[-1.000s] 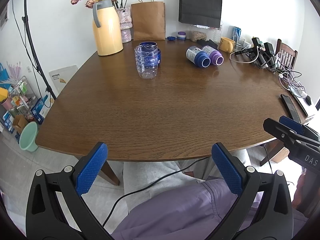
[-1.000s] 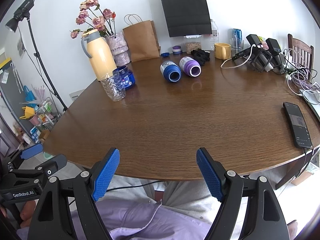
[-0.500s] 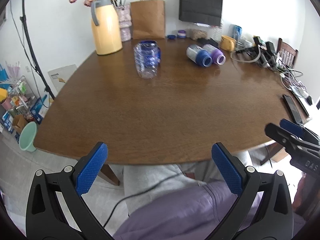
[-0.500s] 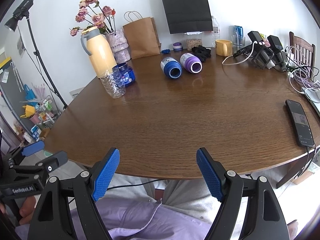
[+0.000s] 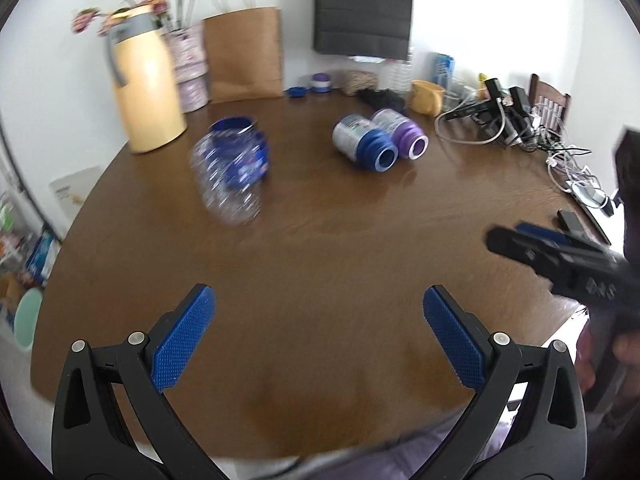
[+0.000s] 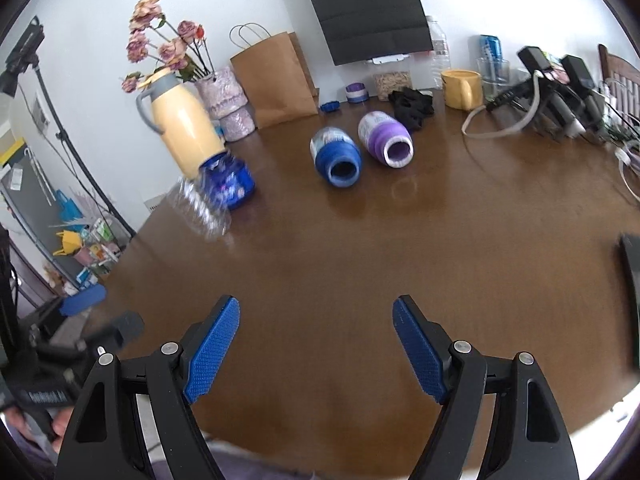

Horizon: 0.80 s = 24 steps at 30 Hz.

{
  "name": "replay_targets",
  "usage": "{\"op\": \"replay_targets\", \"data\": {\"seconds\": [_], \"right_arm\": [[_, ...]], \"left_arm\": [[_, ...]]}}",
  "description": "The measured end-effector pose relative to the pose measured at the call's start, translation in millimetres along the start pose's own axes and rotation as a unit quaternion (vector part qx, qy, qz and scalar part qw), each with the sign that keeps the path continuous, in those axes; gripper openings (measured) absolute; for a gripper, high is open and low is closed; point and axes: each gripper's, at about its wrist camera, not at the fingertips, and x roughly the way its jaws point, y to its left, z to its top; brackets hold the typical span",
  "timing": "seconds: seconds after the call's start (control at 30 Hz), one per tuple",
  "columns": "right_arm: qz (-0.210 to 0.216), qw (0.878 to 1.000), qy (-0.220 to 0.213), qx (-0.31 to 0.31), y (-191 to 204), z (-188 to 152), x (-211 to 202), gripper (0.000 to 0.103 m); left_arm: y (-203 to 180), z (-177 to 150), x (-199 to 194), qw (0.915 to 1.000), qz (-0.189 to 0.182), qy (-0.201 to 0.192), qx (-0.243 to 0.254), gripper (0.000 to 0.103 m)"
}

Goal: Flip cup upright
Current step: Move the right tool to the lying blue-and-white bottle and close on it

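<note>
The brown table (image 5: 320, 240) carries everything, with a tall yellow jug (image 5: 146, 92) and a paper bag (image 5: 244, 56) at its far left edge. Toward the far edge, near the middle, a blue cup (image 6: 336, 156) and a purple cup (image 6: 386, 138) lie on their sides, touching, mouths facing the near edge. Nearer the left edge stands a clear plastic cup (image 5: 228, 184) just in front of a blue jar (image 5: 240, 148), both blurred. Only the right wrist view shows the whole bunch of flowers (image 6: 160, 36); only the left wrist view shows the phone (image 5: 576, 224) by the right edge. The left gripper (image 5: 320, 344) and right gripper (image 6: 316, 348) hang over the near edge, fingers spread wide, holding and touching nothing.
</note>
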Motion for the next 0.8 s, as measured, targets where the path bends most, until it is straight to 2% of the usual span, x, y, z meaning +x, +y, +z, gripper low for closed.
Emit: {"op": "replay_targets", "data": {"seconds": [0.13,0.27,0.4,0.57,0.63,0.8], "right_arm": [[0.002,1.000,0.010,-0.027,-4.2,52.8,38.5,0.082],[0.013,0.999,0.021,-0.037,-12.1,102.6,86.2,0.082],[-0.013,0.998,0.040,-0.053,-20.0,138.2,142.4,0.082],[-0.040,0.994,0.057,-0.079,-17.1,141.9,184.7,0.082],[-0.041,0.993,0.070,-0.085,-17.5,137.1,197.3,0.069],[-0.007,0.992,0.070,-0.109,-20.9,125.0,192.4,0.067]], "left_arm": [[-0.2,29.0,19.8,0.9997,-0.017,-0.012,0.013,0.103],[6.5,49.6,37.4,0.9996,-0.026,-0.012,0.006,0.103],[14.0,60.1,54.7,0.9997,-0.023,-0.002,-0.004,0.103],[22.5,60.8,64.5,0.9995,-0.031,0.005,-0.005,0.103],[24.2,61.4,66.8,0.9994,-0.033,0.006,-0.003,0.103],[22.1,61.3,62.2,0.9994,-0.034,0.003,0.010,0.103]]}}
